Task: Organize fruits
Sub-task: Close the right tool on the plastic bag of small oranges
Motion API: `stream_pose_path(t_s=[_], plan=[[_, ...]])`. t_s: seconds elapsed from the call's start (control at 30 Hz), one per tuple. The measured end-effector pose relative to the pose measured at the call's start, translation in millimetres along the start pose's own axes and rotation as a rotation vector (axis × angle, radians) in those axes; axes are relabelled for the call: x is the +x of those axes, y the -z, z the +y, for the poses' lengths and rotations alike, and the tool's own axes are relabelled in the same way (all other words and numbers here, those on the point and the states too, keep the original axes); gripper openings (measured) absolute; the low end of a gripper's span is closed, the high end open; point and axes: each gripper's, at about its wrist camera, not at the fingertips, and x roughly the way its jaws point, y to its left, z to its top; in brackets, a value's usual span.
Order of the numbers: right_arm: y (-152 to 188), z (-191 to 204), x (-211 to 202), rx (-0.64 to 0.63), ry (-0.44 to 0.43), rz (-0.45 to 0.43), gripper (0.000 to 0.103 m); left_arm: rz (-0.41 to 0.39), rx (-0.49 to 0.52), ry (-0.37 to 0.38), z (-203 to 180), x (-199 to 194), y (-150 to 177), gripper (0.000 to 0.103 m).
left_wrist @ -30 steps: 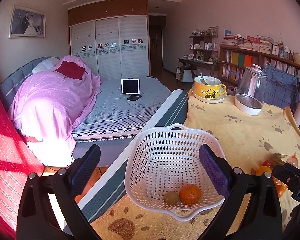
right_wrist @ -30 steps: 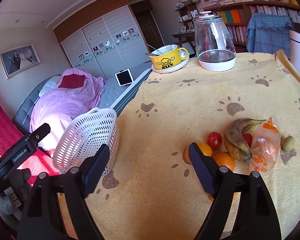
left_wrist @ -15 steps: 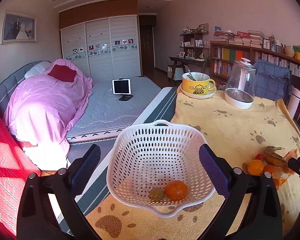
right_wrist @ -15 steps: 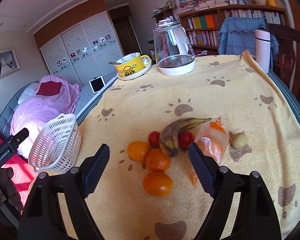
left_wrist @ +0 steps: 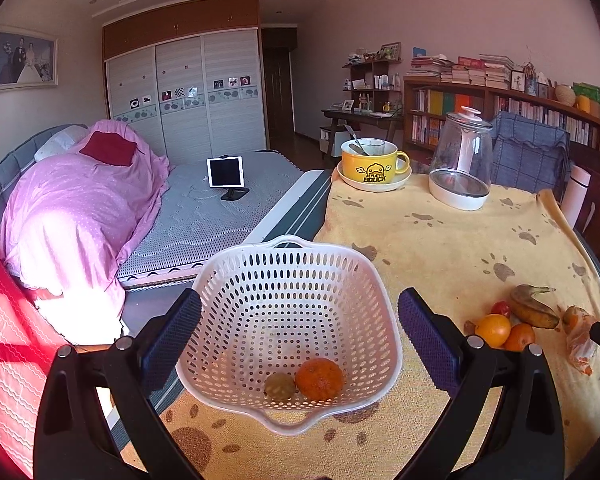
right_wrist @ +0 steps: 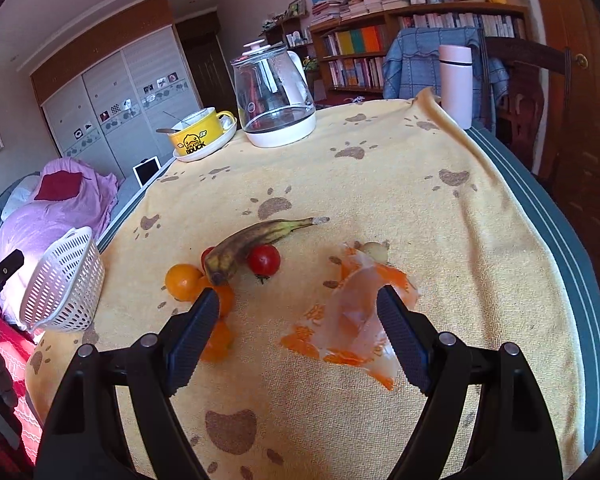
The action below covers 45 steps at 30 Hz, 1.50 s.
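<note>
A yellow paw-print cloth covers the table. The right gripper hangs wide open over it, just short of the spotted banana. Tomatoes and oranges touch the banana. The left gripper, also wide, flanks the white basket far left of the banana.

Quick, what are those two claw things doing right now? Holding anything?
Left gripper: open, empty, facing the basket.
Right gripper: open, empty, above the fruit.

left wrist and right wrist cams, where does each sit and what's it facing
Left wrist: on the left gripper, open, facing the white basket.
Right wrist: on the right gripper, open, above the banana, tomatoes and plastic bag.
Shared: basket, banana, yellow mug, glass kettle.
</note>
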Motion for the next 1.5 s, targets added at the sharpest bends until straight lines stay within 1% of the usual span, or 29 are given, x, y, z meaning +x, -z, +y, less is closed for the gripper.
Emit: stream_pose_path(t_s=[0.1,0.23,0.4,0.5,0.7,0.83,0.87,0.9,0.97,1.1,1.13,1.23,1.5], plan=[[0.8,-11.5,-0.8,0.017,0.036,0.0,0.08,-0.001,0.012,0.017,-8.9,0.1,0.3,0.1],[0.0,-20.5,6.5,0.055,0.068,0.027,0.08,-0.003,0.021,0.036,-17.9,-0.6,0.4,0.1],[-3.1,-11.1,27.3,0.046,0.107,0.079,0.08,-0.002,0.03,0.052,-25.6,-0.8,0.5,0.1],[-2.9,-4.5,40.8,0.03,0.146,0.107,0.08,0.003,0.033,0.059,-28.5,0.6,1.3,0.1],[-3.2,-4.6,62.8,0.024,0.207,0.153,0.08,0.014,0.042,0.073,-34.2,4.7,2.5,0.1],[-0.8,-6.6,69.1,0.017,0.193,0.185,0.079,0.022,0.049,0.086,-42.1,7.4,3.0,0.1],[-0.3,-6.3,70.0,0.015,0.182,0.191,0.076,0.023,0.051,0.09,-44.7,7.8,2.8,0.1],[0.1,-5.3,70.3,0.006,0.181,0.193,0.075,0.025,0.054,0.095,-47.4,8.1,2.8,0.1],[0.3,-3.2,68.7,-0.018,0.192,0.184,0.067,0.028,0.062,0.106,-53.9,8.6,2.8,0.1],[1.0,-4.7,64.2,-0.036,0.172,0.182,0.062,0.041,0.082,0.139,-69.6,11.4,3.5,0.1],[1.3,-6.0,61.5,-0.035,0.164,0.18,0.059,0.048,0.085,0.15,-73.8,12.9,3.6,0.1],[2.4,-11.7,53.6,-0.026,0.137,0.177,0.057,0.069,0.095,0.179,-88.0,18.2,5.1,0.1],[5.8,-30.1,31.7,-0.01,0.106,0.145,0.055,0.109,0.159,0.235,-132.6,30.2,13.3,0.1]])
